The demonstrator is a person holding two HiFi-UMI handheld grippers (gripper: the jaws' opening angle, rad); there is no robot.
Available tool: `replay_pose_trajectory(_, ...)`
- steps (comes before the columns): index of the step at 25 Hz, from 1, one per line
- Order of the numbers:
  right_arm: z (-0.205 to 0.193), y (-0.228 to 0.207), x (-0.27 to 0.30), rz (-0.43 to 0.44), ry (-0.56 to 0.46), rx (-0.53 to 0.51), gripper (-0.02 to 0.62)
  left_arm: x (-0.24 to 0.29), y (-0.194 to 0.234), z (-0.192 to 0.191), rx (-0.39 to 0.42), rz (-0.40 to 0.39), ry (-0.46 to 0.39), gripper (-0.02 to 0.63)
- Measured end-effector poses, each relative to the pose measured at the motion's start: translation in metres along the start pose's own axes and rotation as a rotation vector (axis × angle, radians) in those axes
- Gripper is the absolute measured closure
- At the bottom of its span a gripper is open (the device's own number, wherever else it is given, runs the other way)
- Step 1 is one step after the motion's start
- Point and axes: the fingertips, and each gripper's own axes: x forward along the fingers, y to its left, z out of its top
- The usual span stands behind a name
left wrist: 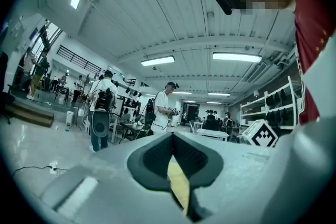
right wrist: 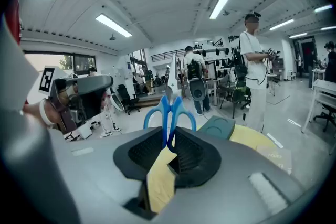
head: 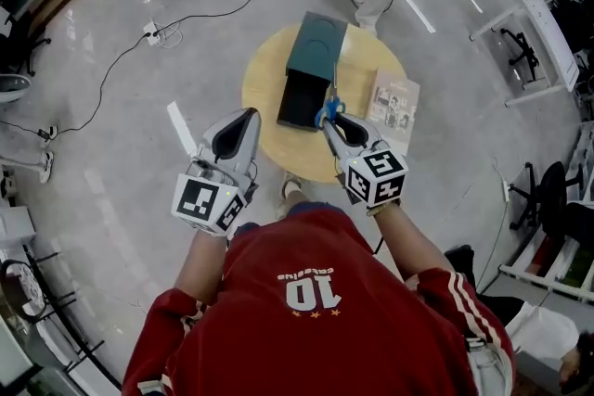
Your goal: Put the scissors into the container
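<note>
The blue-handled scissors (head: 329,109) are pinched in my right gripper (head: 328,121), which is shut on them over the round wooden table (head: 264,79). In the right gripper view the blue handle loops (right wrist: 169,112) stick up past the fingertips, and the blades are hidden between the pads. The dark green container (head: 313,51) lies on the table just ahead, its black drawer (head: 302,102) pulled out toward me beside the scissors. It also shows as a teal box (right wrist: 219,126) beyond the jaws. My left gripper (head: 249,116) hovers at the table's near left edge, shut on nothing.
A printed booklet (head: 394,103) lies on the table's right side. Cables (head: 158,32) run over the grey floor at the left, and a white strip (head: 180,127) lies by the left gripper. Desks and chairs stand at the right; people stand in the room beyond.
</note>
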Motion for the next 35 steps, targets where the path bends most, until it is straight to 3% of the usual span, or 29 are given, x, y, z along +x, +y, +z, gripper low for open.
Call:
replay_pose_trajectory(19, -0.141, -0.059, 0.110, 0.034, 0.352, 0.109, 0.517, 0.046, 0.032, -0.028, -0.012, 0.020, 0.089, 0.604)
replay_pose_trajectory(35, -0.196, -0.083, 0.158, 0.000, 0.551, 0.106, 0.515, 0.052, 0.046, -0.049, -0.036, 0.052, 0.142, 0.604)
